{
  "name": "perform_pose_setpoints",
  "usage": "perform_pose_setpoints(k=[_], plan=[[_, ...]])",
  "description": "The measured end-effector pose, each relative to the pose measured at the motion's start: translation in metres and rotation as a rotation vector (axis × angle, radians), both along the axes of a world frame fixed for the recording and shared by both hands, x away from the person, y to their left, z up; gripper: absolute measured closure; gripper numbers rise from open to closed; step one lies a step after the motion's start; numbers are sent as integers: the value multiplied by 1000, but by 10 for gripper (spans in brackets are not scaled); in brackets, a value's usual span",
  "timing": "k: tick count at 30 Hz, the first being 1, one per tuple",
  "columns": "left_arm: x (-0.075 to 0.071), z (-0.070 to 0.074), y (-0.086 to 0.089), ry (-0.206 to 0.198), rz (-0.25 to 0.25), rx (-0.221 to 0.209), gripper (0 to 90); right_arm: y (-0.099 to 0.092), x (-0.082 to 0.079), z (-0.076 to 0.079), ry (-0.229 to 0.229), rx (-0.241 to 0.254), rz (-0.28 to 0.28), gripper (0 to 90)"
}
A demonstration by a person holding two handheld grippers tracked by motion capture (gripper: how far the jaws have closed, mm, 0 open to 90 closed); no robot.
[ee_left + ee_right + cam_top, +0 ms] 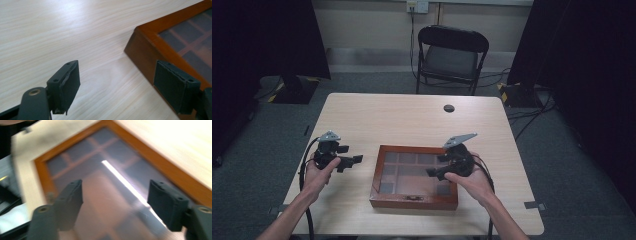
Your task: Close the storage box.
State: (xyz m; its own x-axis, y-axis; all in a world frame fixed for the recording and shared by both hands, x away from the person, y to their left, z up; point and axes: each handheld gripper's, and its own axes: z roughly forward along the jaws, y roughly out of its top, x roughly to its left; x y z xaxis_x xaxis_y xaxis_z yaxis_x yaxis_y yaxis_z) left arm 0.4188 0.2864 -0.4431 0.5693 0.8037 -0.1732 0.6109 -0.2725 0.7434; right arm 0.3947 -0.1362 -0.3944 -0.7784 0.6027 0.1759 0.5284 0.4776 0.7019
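Note:
A brown wooden box (412, 202) with a glass lid over several compartments lies on the light table (402, 117), near its front edge. To the left of the box, a hand holds my left gripper (351, 156) open, with its jaws pointing at the box's left side. In the left gripper view the left gripper (117, 66) has bare tabletop between its jaws, with the box's corner (147, 32) just ahead to the right. My right gripper (437, 165) hovers open over the right part of the lid. In the blurred right gripper view the right gripper (115, 183) looks down on the glass (100, 195).
A small black round disc (449, 108) sits in the table's far middle. A black folding chair (452, 55) stands behind the table. Cables trail on the floor at right (532, 112). Dark curtains hang on both sides.

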Motion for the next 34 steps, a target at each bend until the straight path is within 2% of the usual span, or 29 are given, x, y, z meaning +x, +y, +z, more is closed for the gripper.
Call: perform_pose_setpoints(k=[3,4,6,8,11,12,13,15,16,19,20,22,23,25,26,28,30,31,34], plan=[[2,-4,3,20,12,23,208,-24,4,-2,4,-18,-92,182],[2,-5,4,20,10,45,209,-32,4,-2,-12,-32,-128,184],[2,-9,4,18,21,71,207,-48,5,-4,-36,-24,-190,175],[3,-13,3,25,37,105,184,-65,7,-10,-45,-40,-265,143],[3,-21,2,-5,67,146,166,-89,16,-28,-31,-110,-400,149],[3,-23,2,-19,71,158,166,-93,18,-33,-16,-124,-422,149],[3,-25,3,-21,75,169,166,-98,20,-39,-3,-137,-436,149],[4,-29,5,-5,89,157,167,-106,24,-52,21,-166,-467,149],[4,-31,5,-8,97,176,166,-109,24,-57,35,-176,-488,150],[5,-39,4,10,114,188,165,-110,27,-72,56,-240,-508,155],[5,-42,3,14,121,218,165,-110,27,-75,69,-263,-513,158],[6,-48,1,26,121,232,162,-109,30,-81,88,-268,-506,159],[6,-49,1,21,115,223,150,-109,31,-83,92,-271,-509,155],[6,-51,1,8,124,210,139,-109,29,-89,47,-268,-547,105],[6,-53,0,-5,139,192,123,-110,28,-92,25,-248,-555,88],[5,-56,1,-26,119,193,79,-112,25,-98,-38,-208,-557,33],[4,-59,0,-46,128,181,49,-113,22,-107,-108,-158,-572,0],[4,-60,0,-49,130,170,37,-113,22,-107,-108,-160,-575,0],[4,-60,0,-45,125,178,22,-112,21,-107,-106,-160,-590,0]])
